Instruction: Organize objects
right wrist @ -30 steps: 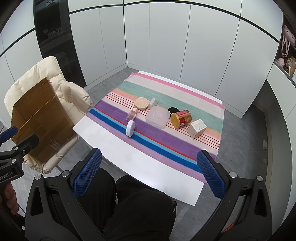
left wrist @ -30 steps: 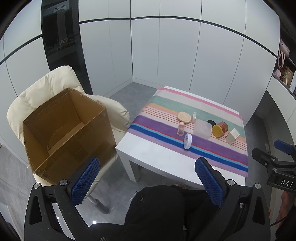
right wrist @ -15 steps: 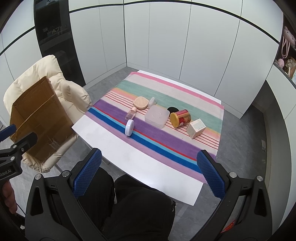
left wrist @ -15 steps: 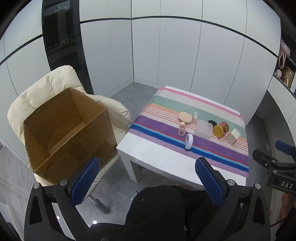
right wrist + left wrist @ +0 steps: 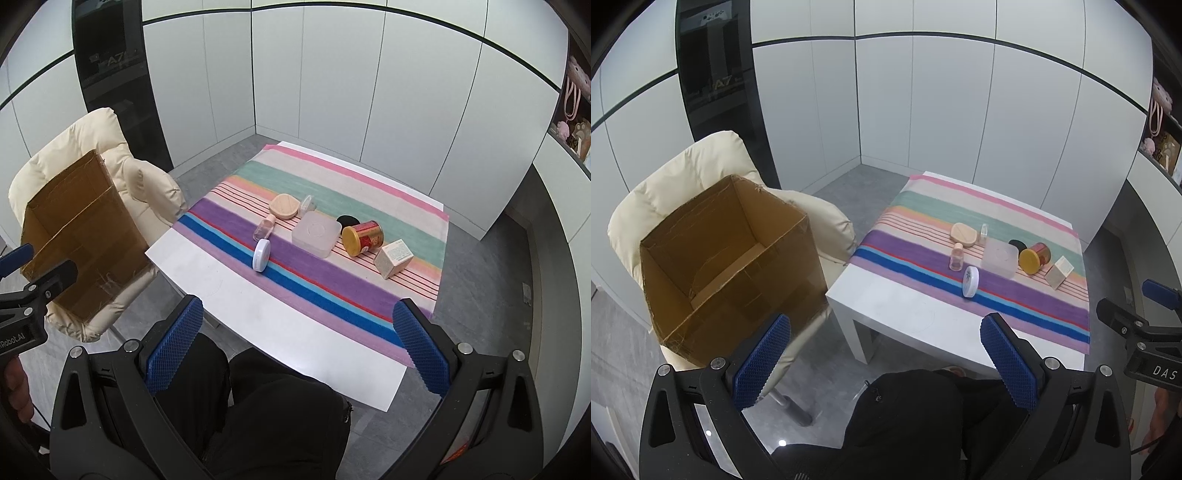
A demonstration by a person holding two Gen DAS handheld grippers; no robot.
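From the left wrist camera, the left gripper [image 5: 882,354] hangs in the air with its blue fingers [image 5: 761,358] wide apart, holding nothing. Past it is a big cardboard box [image 5: 731,266], open on top and empty, sitting on a cream chair [image 5: 698,166] just beside the table's left edge. The white table [image 5: 897,306] has a stripy cloth [image 5: 979,280] over its far part. All the small things sit in a bunch on the cloth, nearer the right edge. The white round tin [image 5: 970,281] stands on its rim, closest to the near edge. It looks light and could roll, so pinching its two flat faces seems best. The little clear bottle [image 5: 956,257] stands up and looks easy to tip over.

From the right wrist camera, the right gripper [image 5: 297,343] also has its fingers [image 5: 421,347] wide apart and empty, above the near edge of the table. The red can [image 5: 364,237] with a yellow lid lies on its side and may roll; grab it across its round body. The frosted square box [image 5: 316,233] is wide and flat, probably smooth and slippery, so hold it by its side walls. The small paper carton [image 5: 393,257] looks light and easy to squash, so squeeze it gently. The peach compact [image 5: 283,206] lies flat near the cloth's middle.
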